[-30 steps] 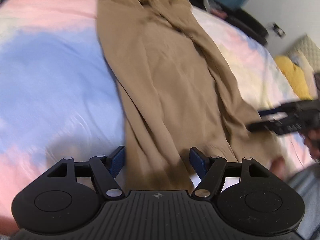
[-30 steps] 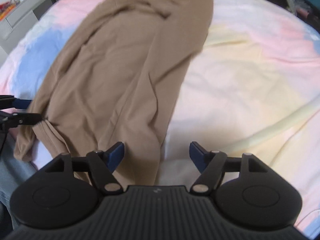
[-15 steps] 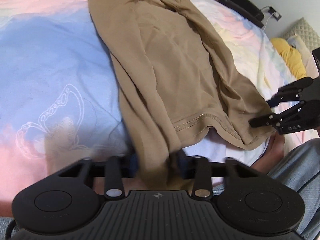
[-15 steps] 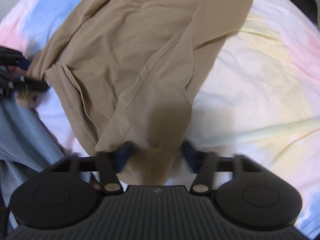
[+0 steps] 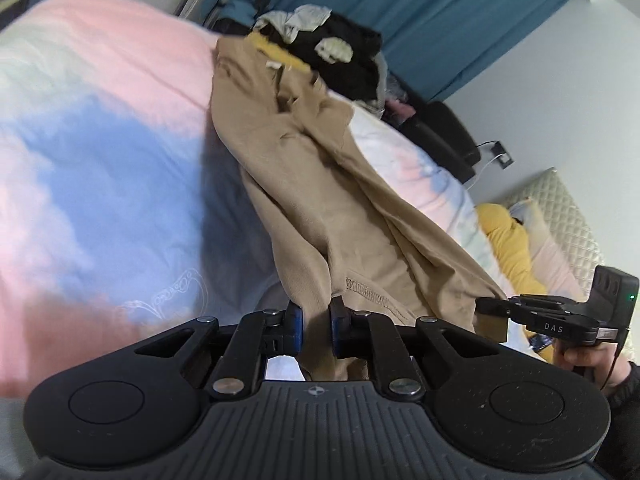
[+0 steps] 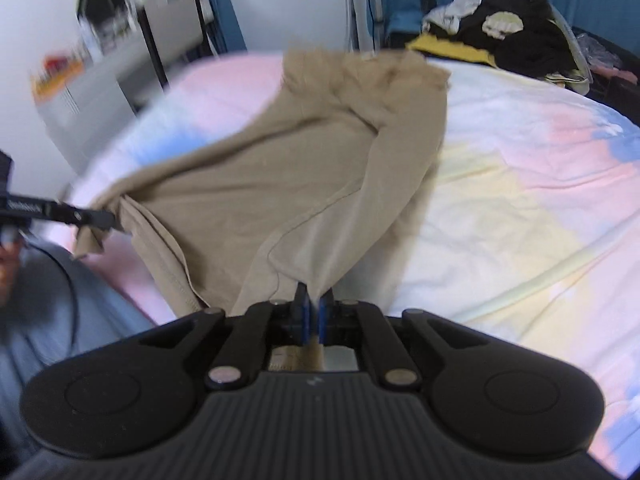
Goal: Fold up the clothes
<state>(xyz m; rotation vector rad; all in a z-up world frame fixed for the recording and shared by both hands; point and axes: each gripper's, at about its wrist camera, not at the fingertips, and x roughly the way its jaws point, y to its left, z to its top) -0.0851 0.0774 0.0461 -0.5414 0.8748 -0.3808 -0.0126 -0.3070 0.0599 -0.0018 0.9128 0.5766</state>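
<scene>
— Since a second ago the tan garment (image 5: pixel 360 216) has its near hem raised off the bed (image 5: pixel 100 168), where before it lay flat.

— Who holds it?

— Both. The left gripper (image 5: pixel 316 320) has just been closing and now pinches one hem corner; the right gripper (image 6: pixel 314 312) clamps the other, cloth between its pads.

— And its far end?

— On the bed, just short of the clothes pile (image 6: pixel 500 40).

— Progress?

— Early, I judge: no fold laid yet.

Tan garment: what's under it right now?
The pastel bedsheet shows around the tan garment. Its near hem hangs clear, pinched by the left gripper and right gripper. Anything under its far half is covered.
</scene>
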